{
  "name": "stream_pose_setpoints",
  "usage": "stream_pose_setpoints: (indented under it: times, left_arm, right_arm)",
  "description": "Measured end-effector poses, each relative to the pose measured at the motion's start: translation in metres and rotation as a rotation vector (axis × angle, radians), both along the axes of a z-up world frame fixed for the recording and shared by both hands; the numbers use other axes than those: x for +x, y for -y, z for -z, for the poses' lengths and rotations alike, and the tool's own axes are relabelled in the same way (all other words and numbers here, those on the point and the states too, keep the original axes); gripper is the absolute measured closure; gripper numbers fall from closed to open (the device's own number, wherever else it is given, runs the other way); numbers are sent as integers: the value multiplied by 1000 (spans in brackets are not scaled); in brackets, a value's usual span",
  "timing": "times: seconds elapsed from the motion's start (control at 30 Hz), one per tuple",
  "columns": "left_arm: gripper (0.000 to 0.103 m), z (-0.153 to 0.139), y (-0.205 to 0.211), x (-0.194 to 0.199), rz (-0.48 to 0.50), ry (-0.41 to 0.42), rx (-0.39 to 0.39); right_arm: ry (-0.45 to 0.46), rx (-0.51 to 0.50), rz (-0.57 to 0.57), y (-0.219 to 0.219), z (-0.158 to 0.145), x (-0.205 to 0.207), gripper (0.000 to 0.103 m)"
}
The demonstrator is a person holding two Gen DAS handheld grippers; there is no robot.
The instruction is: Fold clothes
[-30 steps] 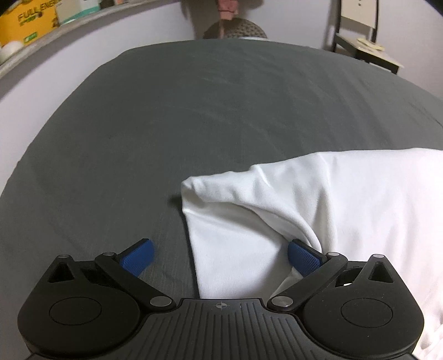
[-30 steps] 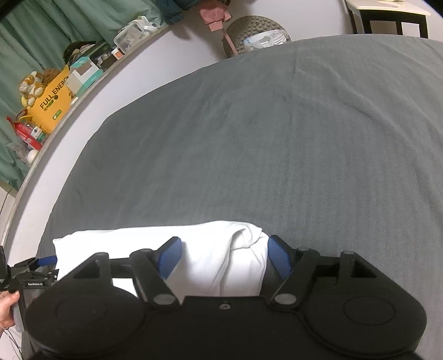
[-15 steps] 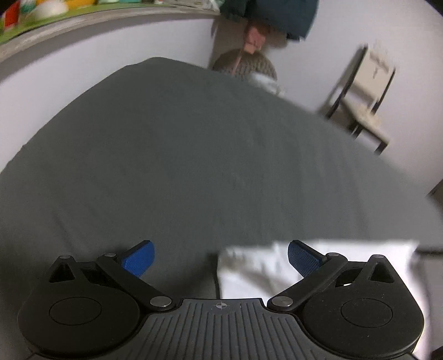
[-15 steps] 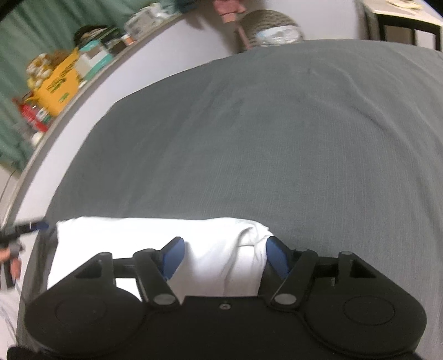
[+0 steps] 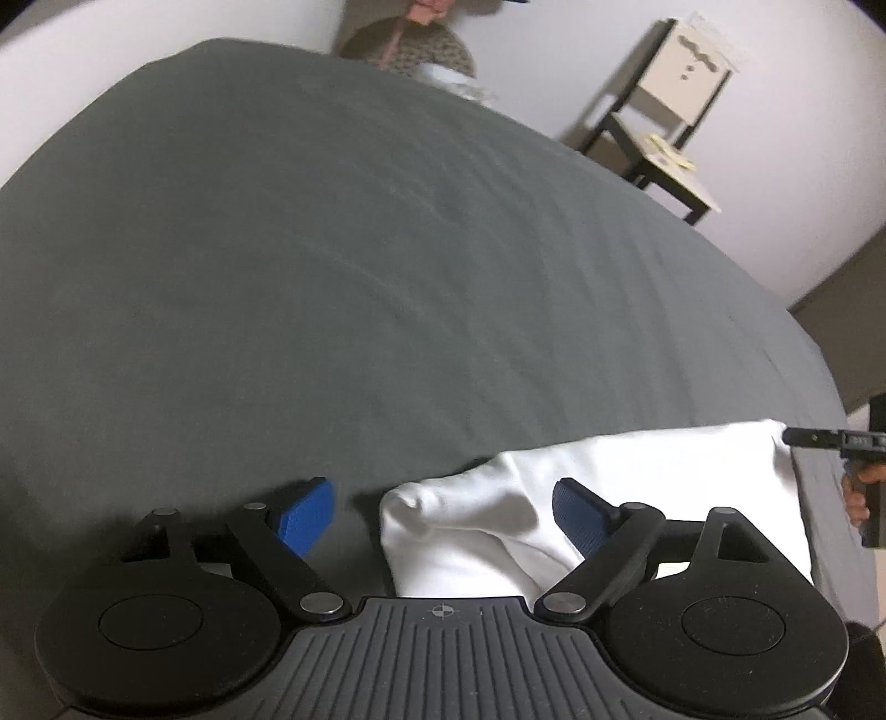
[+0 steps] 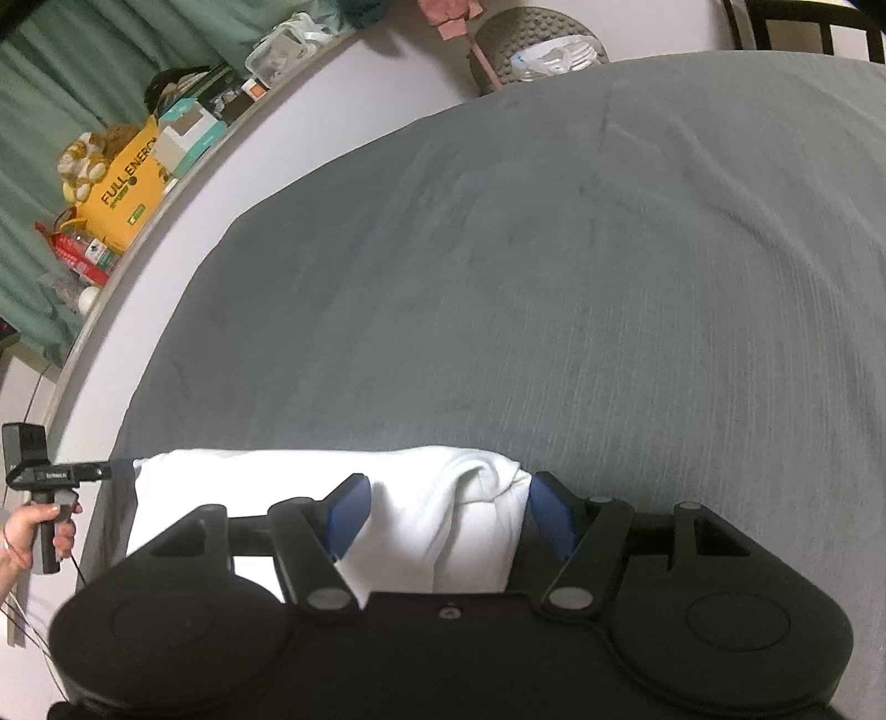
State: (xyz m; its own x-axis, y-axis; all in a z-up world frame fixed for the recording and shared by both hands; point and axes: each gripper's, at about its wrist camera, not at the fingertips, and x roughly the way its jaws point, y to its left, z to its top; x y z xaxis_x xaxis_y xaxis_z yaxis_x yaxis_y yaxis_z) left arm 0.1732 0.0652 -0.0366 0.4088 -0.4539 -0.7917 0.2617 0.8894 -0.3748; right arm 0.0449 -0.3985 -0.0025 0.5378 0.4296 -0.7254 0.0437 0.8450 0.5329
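Note:
A folded white garment [image 5: 637, 476] lies on the dark grey bed sheet [image 5: 332, 249]. My left gripper [image 5: 443, 512] hangs over its left corner. The jaws are closing, and the cloth lies between them by the right pad [image 5: 581, 518]; the left pad [image 5: 304, 515] is over bare sheet. My right gripper [image 6: 446, 518] straddles the bunched right end of the garment [image 6: 443, 498]. Its jaws stand apart, with the cloth filling most of the gap. The fold under both gripper bodies is hidden.
A hand [image 6: 33, 526] holds the left gripper's handle at the bed's left side. A ledge with boxes and a yellow bag [image 6: 127, 183] runs along the wall. A chair [image 5: 664, 127] and a round cushion [image 6: 531, 50] stand beyond the far edge.
The left wrist view has swung right and pulled back, so the garment sits lower and smaller in it. The left jaws have narrowed. The right gripper stays over the same bunched end.

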Motion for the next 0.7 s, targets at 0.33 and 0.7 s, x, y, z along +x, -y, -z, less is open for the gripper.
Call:
stream_pose_setpoints:
  times: [0.33, 0.7]
  left_arm:
    - [15, -18, 24, 4, 141, 82, 312]
    - [15, -8, 10, 15, -37, 137, 309]
  right_arm:
    - [14, -15, -2, -2, -2, -2, 40]
    - [54, -35, -30, -5, -5, -7, 40]
